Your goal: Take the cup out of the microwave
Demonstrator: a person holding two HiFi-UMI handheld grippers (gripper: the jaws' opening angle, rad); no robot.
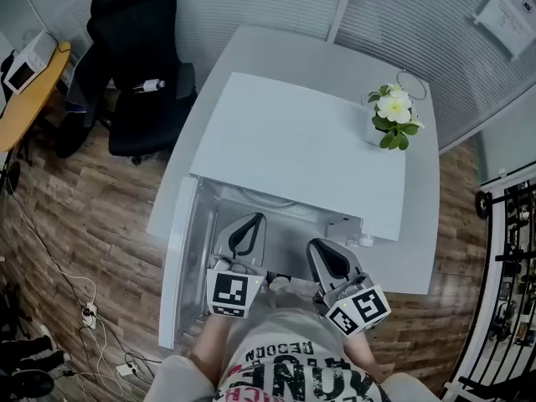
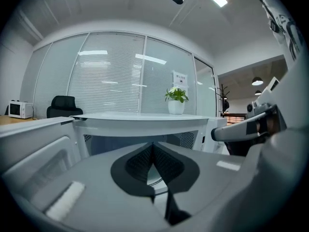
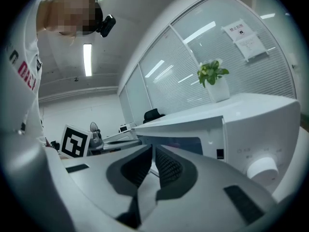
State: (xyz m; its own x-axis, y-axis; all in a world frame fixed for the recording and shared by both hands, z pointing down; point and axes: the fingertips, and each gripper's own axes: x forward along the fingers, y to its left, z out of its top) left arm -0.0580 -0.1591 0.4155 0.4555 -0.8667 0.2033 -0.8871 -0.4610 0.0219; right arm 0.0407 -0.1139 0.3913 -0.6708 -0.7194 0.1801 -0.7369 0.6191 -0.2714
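Note:
The white microwave (image 1: 301,149) stands on a white table with its door (image 1: 180,258) swung open to the left. I see no cup in any view; the cavity is hidden under the top in the head view, and my jaws block most of it in the gripper views. My left gripper (image 1: 249,221) is shut and empty, its tips at the left part of the opening (image 2: 120,141). My right gripper (image 1: 322,255) is also shut and empty, just in front of the opening's right side, near the control panel (image 3: 251,144). In its own view each gripper's pads meet: left gripper (image 2: 153,148), right gripper (image 3: 153,154).
A potted plant (image 1: 394,115) stands on the microwave's far right corner. A black office chair (image 1: 138,65) is at the far left, past the table (image 1: 419,249). Cables and a power strip (image 1: 88,312) lie on the wooden floor at the left. The panel's knob (image 3: 263,168) is at the right.

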